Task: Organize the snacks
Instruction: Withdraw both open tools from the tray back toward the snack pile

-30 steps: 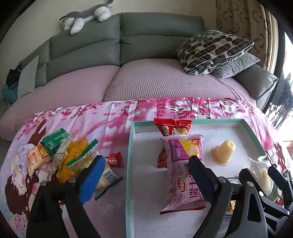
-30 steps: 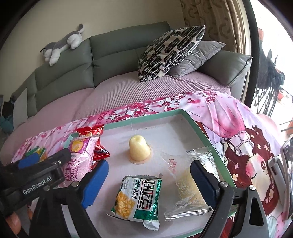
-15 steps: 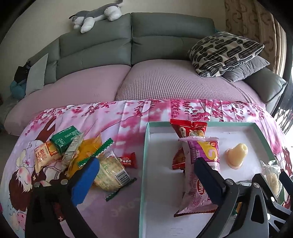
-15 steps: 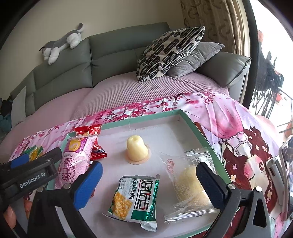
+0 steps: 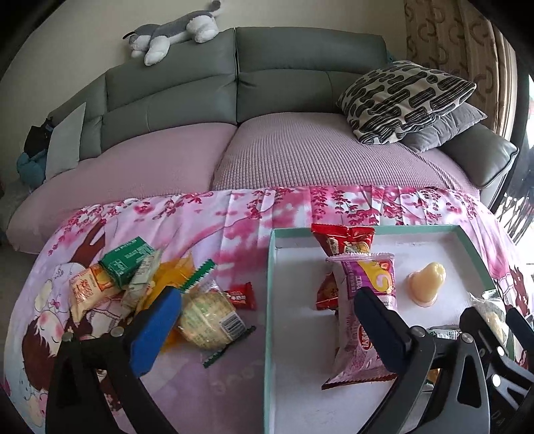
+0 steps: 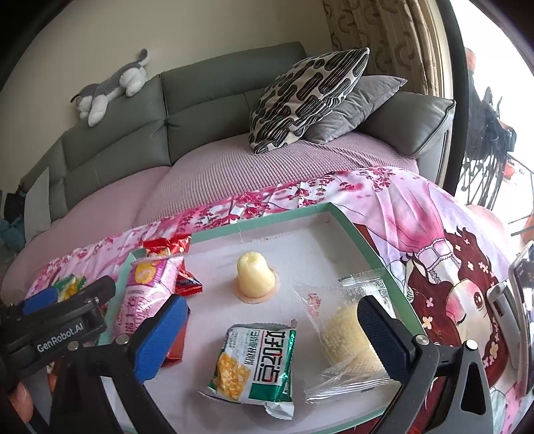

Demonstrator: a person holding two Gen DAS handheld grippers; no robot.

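Both my left gripper [image 5: 267, 320] and right gripper [image 6: 270, 330] hang wide open and empty. Just ahead of the right one, the tray [image 6: 363, 240] already holds five snacks, the green packet [image 6: 257, 360] nearest. Ahead-left of the left gripper, a pile of snacks [image 5: 140, 283] still waits on the cloth [image 5: 207, 227].

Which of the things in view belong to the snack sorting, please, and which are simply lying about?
Part of the job:
- tray
- pink packet
- red packet
- jelly cup
- green packet
- clear-wrapped cake
- loose snack pile on the cloth

Just lying about:
- sofa
- plush toy
- patterned cushion
- grey cushion
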